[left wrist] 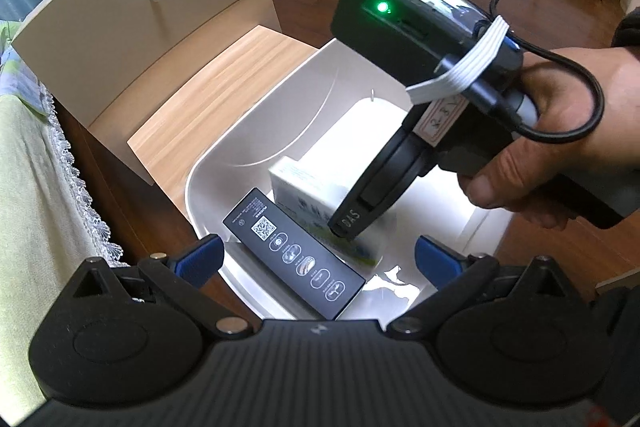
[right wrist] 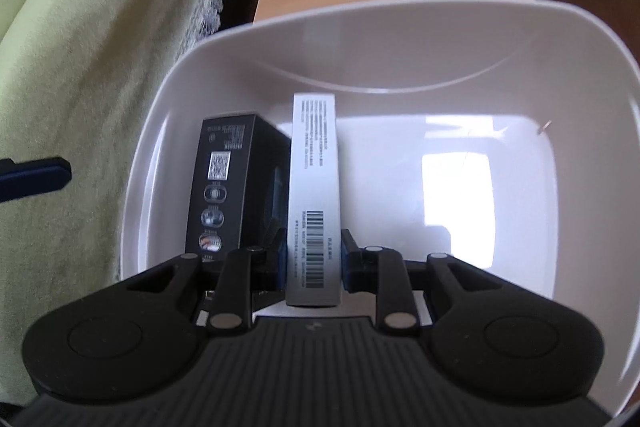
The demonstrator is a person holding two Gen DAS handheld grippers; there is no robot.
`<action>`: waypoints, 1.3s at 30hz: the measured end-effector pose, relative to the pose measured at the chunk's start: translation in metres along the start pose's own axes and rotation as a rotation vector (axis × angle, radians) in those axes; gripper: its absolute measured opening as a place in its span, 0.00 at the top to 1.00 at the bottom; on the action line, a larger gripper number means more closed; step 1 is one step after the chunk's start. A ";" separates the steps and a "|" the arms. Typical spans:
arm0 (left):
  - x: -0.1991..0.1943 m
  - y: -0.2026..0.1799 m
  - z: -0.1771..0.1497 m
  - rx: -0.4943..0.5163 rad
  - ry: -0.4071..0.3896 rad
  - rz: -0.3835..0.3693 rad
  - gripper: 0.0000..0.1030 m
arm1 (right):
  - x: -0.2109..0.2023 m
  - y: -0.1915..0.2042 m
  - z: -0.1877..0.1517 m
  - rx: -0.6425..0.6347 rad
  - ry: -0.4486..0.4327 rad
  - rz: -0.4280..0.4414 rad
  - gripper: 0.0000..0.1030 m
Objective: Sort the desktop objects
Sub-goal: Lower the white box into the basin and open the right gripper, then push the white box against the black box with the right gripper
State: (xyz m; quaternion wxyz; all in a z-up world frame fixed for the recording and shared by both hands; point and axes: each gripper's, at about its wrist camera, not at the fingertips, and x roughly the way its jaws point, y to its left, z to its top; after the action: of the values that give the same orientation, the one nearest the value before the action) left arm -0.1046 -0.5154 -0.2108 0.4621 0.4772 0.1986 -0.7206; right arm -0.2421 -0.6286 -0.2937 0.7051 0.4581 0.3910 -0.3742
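Right gripper (right wrist: 313, 263) pinches a slim white cardboard box (right wrist: 316, 195) inside the white plastic tub (right wrist: 400, 27), beside a black cardboard box (right wrist: 228, 183). Left gripper (left wrist: 320, 259) hangs spread, empty. Risk: released on edge, the white box topples.

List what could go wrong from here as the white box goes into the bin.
1. The right gripper grips the white box only at its near end, so the long box could pivot or slip in the pads.
2. The white box sits close beside the black box already in the white bin; lowering it could knock or wedge against that one.
3. The open left gripper hangs over the bin's near rim, so the two tools might collide.
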 end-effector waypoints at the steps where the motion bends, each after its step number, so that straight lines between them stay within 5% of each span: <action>1: 0.000 0.000 0.000 0.000 0.001 0.000 0.01 | 0.001 0.000 0.000 -0.001 0.002 0.002 0.77; 13: 0.008 -0.001 -0.006 0.005 -0.002 0.002 0.01 | -0.006 -0.007 -0.001 0.002 0.015 0.041 0.66; 18: 0.009 0.000 -0.006 0.002 -0.001 0.003 0.01 | -0.028 -0.021 -0.004 0.045 -0.056 0.087 0.66; 25: 0.010 0.001 -0.003 0.013 0.002 -0.002 0.01 | -0.017 -0.039 0.002 0.031 0.016 0.005 0.66; 33: -0.005 0.001 -0.004 -0.006 -0.003 -0.014 0.01 | 0.014 -0.030 0.009 -0.277 0.149 0.027 0.66; 39: -0.006 0.002 -0.006 -0.011 0.005 -0.022 0.01 | 0.023 -0.029 0.017 -0.409 0.159 0.039 0.66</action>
State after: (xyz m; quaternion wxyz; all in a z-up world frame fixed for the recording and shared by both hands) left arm -0.0993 -0.5085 -0.2079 0.4564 0.4741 0.2090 -0.7234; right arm -0.2545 -0.6574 -0.3195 0.7573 0.3411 0.5044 -0.2361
